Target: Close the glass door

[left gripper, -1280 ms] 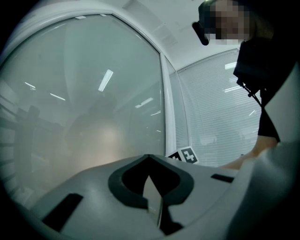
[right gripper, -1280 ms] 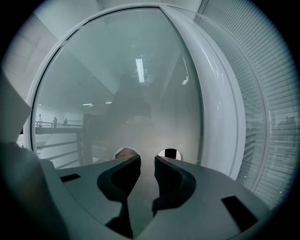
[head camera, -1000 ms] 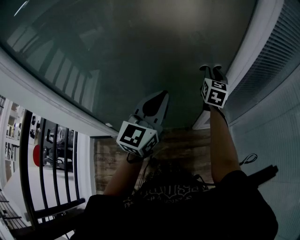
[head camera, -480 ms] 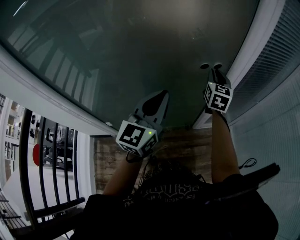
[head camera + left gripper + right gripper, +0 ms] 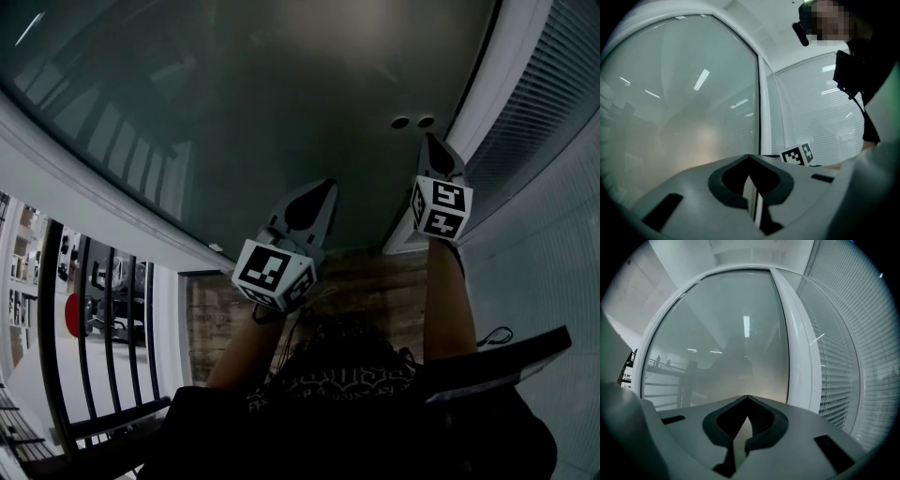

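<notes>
Locate the glass door point(image 5: 281, 94) directly ahead of both grippers — a large tinted pane filling the upper part of the head view, bounded on the right by a white frame post point(image 5: 487, 84) and, past that, a wall of slatted blinds point(image 5: 553, 122). Note 2 small round dark fittings point(image 5: 412, 122) in the pane near its right edge, just ahead of the right gripper point(image 5: 433, 145).

Finger state:
1. On the left gripper point(image 5: 323, 192): fingers together, nothing between them; aimed level at the pane, lower in the head view than the right one.
2. On the right gripper: fingers just closing and now together, nothing between them; tips close to the 2 fittings. Contact with the glass — not determinable from any view.

Handling, by judgement:
Treat the door as heavy, rigid and slow to start or stop. Expect a smooth, slippery face offering no purchase for a pinch; no handle or bar visible in any view. Push with closed fingertips instead of attempting a grasp. Apply force near the edge beside the fittings, probably the latch side and best for leverage, or on the framing, not at mid-pane. Keep pressure steady and square to prevent skating across the glass. Avoid sharp taps; glass likely brittle under point loads. Ease off before the frame to prevent slamming. Latched or unlatched: not determinable.
</notes>
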Motion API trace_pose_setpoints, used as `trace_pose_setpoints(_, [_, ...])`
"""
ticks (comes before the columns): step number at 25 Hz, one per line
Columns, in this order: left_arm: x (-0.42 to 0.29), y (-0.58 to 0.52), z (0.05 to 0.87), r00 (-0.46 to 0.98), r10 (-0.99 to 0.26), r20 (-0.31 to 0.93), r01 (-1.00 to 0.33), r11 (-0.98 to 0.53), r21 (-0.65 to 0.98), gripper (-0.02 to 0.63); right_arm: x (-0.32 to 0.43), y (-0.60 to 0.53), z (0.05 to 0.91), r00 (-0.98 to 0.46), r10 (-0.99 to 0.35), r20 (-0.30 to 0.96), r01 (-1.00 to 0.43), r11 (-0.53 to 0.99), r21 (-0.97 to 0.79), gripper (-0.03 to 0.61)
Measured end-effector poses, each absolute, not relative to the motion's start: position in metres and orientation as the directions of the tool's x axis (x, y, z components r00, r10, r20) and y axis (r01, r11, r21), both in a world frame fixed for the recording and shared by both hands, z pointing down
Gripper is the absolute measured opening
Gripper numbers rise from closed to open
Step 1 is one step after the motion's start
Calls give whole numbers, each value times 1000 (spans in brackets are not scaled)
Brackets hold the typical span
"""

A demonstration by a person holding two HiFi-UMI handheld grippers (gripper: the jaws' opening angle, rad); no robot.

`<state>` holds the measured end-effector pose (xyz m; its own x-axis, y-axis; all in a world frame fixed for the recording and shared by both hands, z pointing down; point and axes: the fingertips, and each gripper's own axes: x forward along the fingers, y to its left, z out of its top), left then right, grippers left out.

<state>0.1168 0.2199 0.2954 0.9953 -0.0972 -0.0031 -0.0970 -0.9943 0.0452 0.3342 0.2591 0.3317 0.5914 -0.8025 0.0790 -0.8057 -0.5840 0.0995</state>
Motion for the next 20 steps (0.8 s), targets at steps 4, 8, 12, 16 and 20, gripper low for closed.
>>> trace_pose_setpoints(4, [118, 219, 294, 995, -104, -6, -104, -994, 38, 2, 333, 258, 333, 586, -806, 89, -810, -577, 104, 2])
trace_pose_setpoints(8, [113, 225, 297, 993, -117, -8, -117, -993, 34, 2, 327, 267, 345, 584, -805, 102, -811, -576, 100, 2])
trace_pose_setpoints(12, [109, 216, 296, 990, -142, -19, -141, -989, 35, 2, 328, 266, 345, 585, -805, 99, -810, -577, 102, 2])
trace_pose_setpoints(16, [101, 216, 297, 989, -149, -22, -148, -988, 44, 2, 323, 268, 346, 590, -802, 97, -807, -581, 100, 2])
trace_pose_setpoints(20, [111, 212, 296, 988, -154, -12, -153, -986, 65, 2, 335, 260, 343, 584, -806, 96, -811, -577, 95, 2])
